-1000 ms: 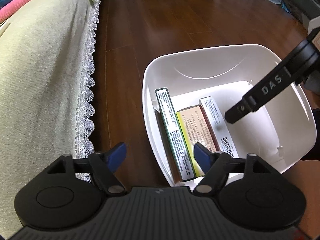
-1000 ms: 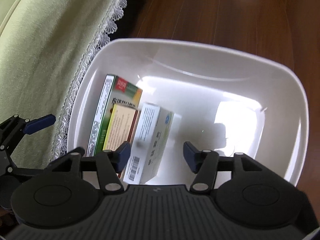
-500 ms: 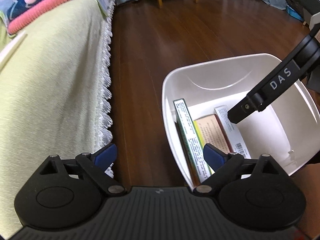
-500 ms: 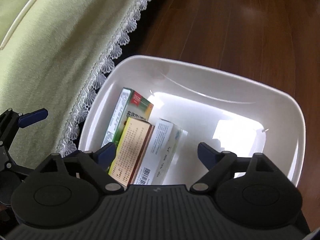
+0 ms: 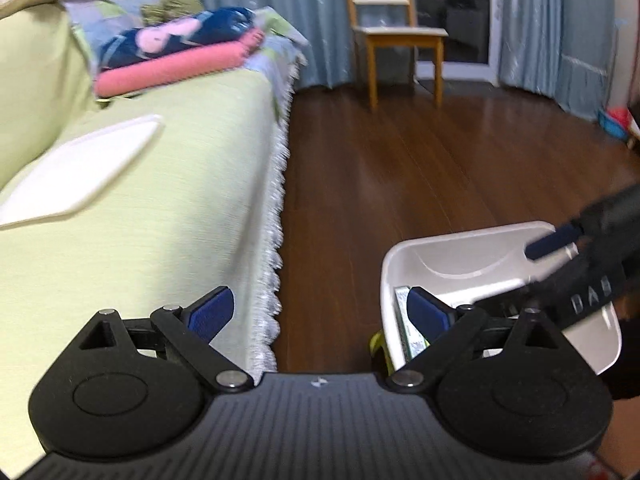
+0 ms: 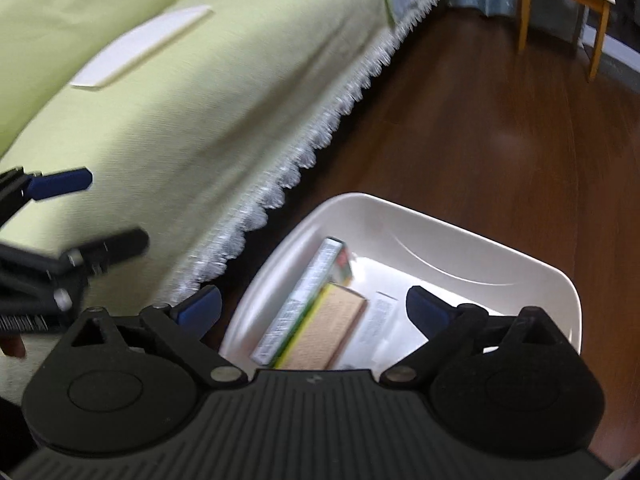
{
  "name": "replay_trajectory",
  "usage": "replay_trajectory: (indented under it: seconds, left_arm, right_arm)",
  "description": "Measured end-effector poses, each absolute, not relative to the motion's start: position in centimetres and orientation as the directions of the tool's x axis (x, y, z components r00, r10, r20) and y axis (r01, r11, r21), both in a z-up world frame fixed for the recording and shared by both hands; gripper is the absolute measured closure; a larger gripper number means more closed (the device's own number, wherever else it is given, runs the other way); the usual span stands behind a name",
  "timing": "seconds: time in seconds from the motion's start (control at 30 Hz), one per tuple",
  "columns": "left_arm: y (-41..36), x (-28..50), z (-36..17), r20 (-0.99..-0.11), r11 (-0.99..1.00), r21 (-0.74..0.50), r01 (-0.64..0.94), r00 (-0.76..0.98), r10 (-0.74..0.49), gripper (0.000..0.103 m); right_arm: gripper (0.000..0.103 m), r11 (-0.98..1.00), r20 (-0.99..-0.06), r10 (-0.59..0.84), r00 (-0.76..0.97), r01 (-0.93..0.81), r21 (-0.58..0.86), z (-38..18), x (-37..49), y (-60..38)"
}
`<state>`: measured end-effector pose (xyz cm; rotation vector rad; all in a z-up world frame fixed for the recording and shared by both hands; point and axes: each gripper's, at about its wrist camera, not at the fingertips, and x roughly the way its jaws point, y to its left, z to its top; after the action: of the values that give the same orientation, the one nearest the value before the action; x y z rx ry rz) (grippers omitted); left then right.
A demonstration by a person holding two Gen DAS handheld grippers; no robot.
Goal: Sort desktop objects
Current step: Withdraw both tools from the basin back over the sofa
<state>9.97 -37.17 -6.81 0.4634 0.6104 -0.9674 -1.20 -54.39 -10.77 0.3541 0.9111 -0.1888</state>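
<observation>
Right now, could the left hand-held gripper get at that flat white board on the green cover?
Probably yes. The left hand-held gripper is open and empty, and the flat white board lies bare on the green cover, with nothing between them.

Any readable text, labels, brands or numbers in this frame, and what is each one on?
"DAS": on the right tongs' arm, blurred but legible in the left wrist view.
Green box: side print too blurred to read.
Tan box: print unreadable.
White box: print unreadable.
Nothing else carries text.
</observation>
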Motion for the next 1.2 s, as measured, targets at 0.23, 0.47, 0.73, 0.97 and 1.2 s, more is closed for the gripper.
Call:
replay_trajectory:
  seconds: [0.23,0.47,0.73,0.97,1.2]
  left_arm:
    - [-29.3,9.5,-0.8,-0.577,0.51,0.21,0.834,0.527,-0.624,0.007]
    - [-19.2,10.3,1.9,-0.547,0.572,0.388,0.723,0.68,-0.488,0.002]
    - [-7.6,14.6,1.5,-0.567,0.611,0.475,0.634,0.751,-0.339,0.001]
    - [-0.5,20.5,0.9,-0.649,0.541,0.486,0.686,0.698,-0.302,0.001]
    - [3.0,25.5,0.8,-0.66,0.5,0.521,0.691,0.698,-0.277,0.001]
  right_arm:
    - [0.004,0.916,-0.741,0.04,0.67,0.271,0.295,-6.3,-1.7,-50.6]
    - [0.002,0.946,-0.684,0.139,0.716,0.108,0.307,-2.2,-0.6,-43.7]
    - [0.001,0.958,-0.654,0.249,0.714,-0.082,0.275,0.4,2.2,-34.0]
    - [0.001,0.953,-0.637,0.301,0.709,-0.215,0.212,1.7,4.5,-26.4]
    - [0.001,0.913,-0.604,0.251,0.756,-0.393,-0.111,2.1,5.9,-18.1]
